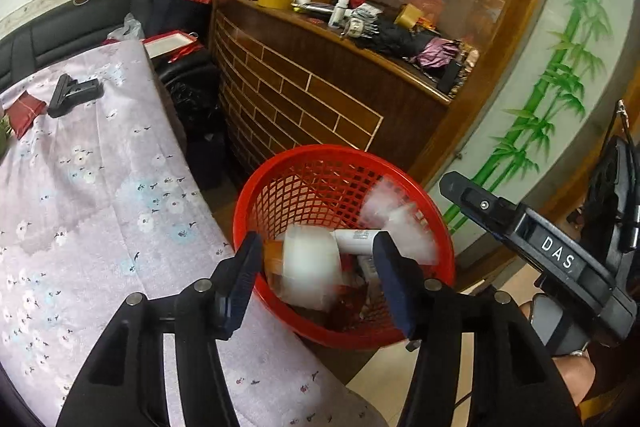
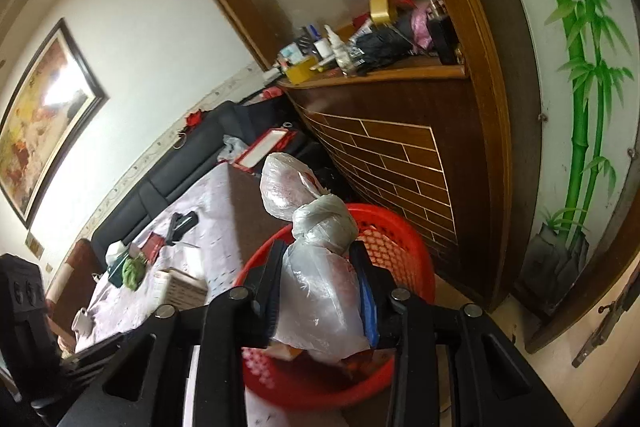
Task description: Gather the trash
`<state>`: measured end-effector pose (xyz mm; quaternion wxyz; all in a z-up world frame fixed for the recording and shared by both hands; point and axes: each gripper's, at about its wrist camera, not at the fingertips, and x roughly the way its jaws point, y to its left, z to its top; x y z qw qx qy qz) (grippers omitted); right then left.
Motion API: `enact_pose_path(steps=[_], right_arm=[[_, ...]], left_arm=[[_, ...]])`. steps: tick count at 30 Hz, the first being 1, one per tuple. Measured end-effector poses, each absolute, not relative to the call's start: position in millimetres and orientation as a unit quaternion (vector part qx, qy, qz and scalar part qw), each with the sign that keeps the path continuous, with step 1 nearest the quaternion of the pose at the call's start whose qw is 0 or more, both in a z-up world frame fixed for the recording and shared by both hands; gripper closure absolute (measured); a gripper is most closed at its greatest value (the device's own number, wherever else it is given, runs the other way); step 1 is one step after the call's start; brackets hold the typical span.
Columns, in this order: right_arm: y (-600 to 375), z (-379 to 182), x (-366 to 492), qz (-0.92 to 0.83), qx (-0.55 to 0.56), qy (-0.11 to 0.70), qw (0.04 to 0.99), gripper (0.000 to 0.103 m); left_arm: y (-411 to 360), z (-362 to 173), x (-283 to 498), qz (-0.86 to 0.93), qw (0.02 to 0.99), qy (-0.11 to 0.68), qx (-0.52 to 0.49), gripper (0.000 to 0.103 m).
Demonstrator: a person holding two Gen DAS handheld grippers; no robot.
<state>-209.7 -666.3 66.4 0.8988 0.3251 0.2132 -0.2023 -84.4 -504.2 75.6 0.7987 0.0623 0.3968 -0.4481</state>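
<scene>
- The left gripper (image 1: pixel 320 281) is seen part open above the red basket (image 1: pixel 280 167); a blurred white piece (image 1: pixel 310 267) shows in the gap between its jaws, and no pad is seen pressing on it.
- Whether that white piece is in the air or already lying in the basket cannot be told from the blur.
- The right gripper (image 2: pixel 316 291) is seen with a knotted clear plastic bag (image 2: pixel 316 267) between its jaws; the jaws stand part open, and whether the pads press on the bag cannot be told.
- The bag's knot and upper bulge are seen rising beyond the fingertips, over the basket's near rim.
- In the left wrist view a second blurred white piece (image 1: pixel 396 215) is seen over the right side of the basket, close to the right gripper's black body (image 1: pixel 532 239).
- A white tube (image 1: pixel 354 239) and reddish scraps are seen inside the basket.
- The basket is placed on the floor, just right of the table with the pale flowered cloth (image 1: pixel 100 187) and near the brown brick-patterned cabinet (image 1: pixel 304 99).
- On the far part of the cloth a black tool (image 1: pixel 72 97) and a red packet (image 1: pixel 24 113) are seen.
- The cabinet's ledge is crowded with bottles, tape rolls and a folded umbrella.
</scene>
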Motion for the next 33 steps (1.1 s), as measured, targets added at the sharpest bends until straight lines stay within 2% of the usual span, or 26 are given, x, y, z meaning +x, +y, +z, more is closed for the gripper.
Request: enact_pose_path(steps=[1,5,9,11,13,16,18,23,28,33], right_arm=[[-671.2,63.2,-205.3,-0.203,0.326,0.222,0.896,0.04],[-667.5,60.6,-213.3,-0.216,0.309,0.226,0.898,0.038],[-637.7,72.3,-236.2,-0.259,0.267,0.208,0.905,0.011],[-611.6,79.2,-242.5,-0.284,0.224,0.207,0.909,0.009],[-591.1,82.4,-244.2,-0.296,0.193,0.213,0.911,0.002],[-560.0,82.0,-248.6,-0.324,0.159,0.216,0.907,0.001],[-539.5,79.1,-251.2,-0.335,0.14,0.22,0.905,0.001],[-502.3,70.3,-250.4,-0.342,0.115,0.224,0.905,0.001],[-473.1,66.4,-236.1,-0.321,0.093,0.236,0.912,0.001],[-447.8,64.1,-222.3,-0.301,0.07,0.246,0.919,0.001]], left_arm=[[-496.0,77.0,-87.3,-0.446,0.801,0.394,0.065,0.04],[-457.3,85.6,-106.5,-0.444,0.819,0.358,0.068,0.02],[-411.5,89.6,-125.3,-0.421,0.845,0.317,0.091,0.016],[-387.4,91.6,-132.1,-0.405,0.858,0.297,0.106,0.011],[-362.8,92.4,-139.5,-0.378,0.876,0.274,0.122,0.007],[-322.5,87.8,-147.7,-0.325,0.902,0.246,0.139,0.005],[-300.2,81.2,-146.6,-0.295,0.911,0.254,0.139,0.002],[-250.9,66.9,-145.0,-0.231,0.931,0.246,0.138,0.002],[-224.5,61.1,-152.1,-0.186,0.942,0.229,0.16,0.001],[-209.6,61.9,-144.5,-0.188,0.938,0.257,0.133,0.001]])
